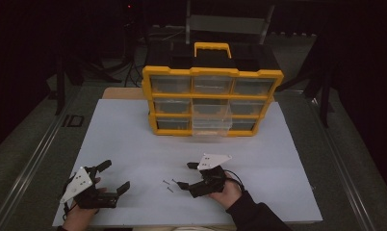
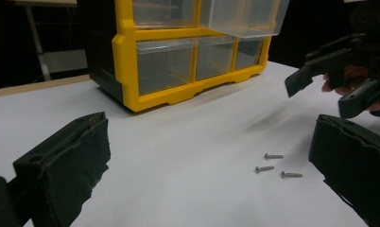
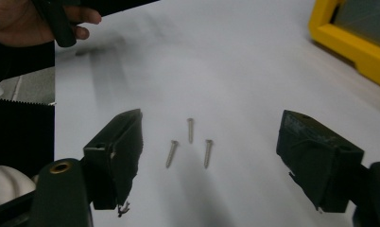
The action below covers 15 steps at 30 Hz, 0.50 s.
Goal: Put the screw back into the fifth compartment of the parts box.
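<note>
My right claw [image 1: 183, 175] hangs w/ jaws apart, nothing btwn them, just beside 3 screws [image 3: 190, 140] lying loose near the table [image 1: 134, 130] front edge. Left claw [image 1: 115, 178] also apart, by front-left corner. Open white room up to the yellow organizer [image 1: 212, 98] at back.

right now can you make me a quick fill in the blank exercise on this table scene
1. The number of screws lying on the white table is ____.
2. The frame of the drawer organizer is coloured ____.
3. The right gripper has its fingers standing ____ with the screws on the table ahead of the gap between them.
4. One clear drawer in the organizer's ____ column is pulled out.

Missing words: three; yellow; open; middle
</note>
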### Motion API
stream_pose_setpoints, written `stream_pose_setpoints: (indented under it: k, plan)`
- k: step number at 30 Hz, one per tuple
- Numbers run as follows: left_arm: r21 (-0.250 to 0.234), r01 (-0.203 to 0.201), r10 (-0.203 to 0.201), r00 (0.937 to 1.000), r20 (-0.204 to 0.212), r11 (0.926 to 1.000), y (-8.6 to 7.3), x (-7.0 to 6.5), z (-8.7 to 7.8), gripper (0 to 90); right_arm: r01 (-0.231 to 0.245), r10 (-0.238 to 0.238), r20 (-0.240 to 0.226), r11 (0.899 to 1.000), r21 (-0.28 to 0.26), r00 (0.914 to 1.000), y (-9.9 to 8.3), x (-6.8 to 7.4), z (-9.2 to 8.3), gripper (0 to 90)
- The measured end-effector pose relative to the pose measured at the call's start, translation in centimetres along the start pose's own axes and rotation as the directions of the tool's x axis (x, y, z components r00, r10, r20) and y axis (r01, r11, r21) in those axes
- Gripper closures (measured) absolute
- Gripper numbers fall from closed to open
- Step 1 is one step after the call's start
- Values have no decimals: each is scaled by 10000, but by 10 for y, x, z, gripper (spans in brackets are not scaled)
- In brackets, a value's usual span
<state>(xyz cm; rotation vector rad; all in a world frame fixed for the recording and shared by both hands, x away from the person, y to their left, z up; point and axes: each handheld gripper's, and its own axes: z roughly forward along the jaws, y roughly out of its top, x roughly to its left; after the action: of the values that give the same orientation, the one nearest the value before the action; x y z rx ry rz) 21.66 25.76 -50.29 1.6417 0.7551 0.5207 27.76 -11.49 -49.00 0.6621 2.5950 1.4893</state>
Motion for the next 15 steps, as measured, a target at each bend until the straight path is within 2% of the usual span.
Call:
stream_pose_setpoints:
  k: [1, 2, 5, 9, 15]
  plan:
    - [0, 0, 0, 10000, 0, 10000, 0, 0, 0, 6, 0, 0, 0, 10000, 0, 10000, 0, 0, 0, 238]
    - [-6, -4, 4, 10000, -4, 10000, 0, 0, 0, 6, 91, -90, -45, 9998, 179, 9999, 0, 0, 6, 295]
    - [-21, 31, -31, 10000, -9, 10000, 0, 0, 0, 6, 194, -193, -36, 9990, 407, 9998, 0, 0, 13, 339]
    - [-5, 5, -5, 10000, 27, 10000, 0, 0, 0, 6, 475, -473, -47, 9950, 875, 9989, -2, 0, 24, 455]
    - [5, 23, -23, 10000, 66, 10000, 0, 0, 0, 6, 638, -646, 22, 9898, 1276, 9979, -3, 1, 35, 544]
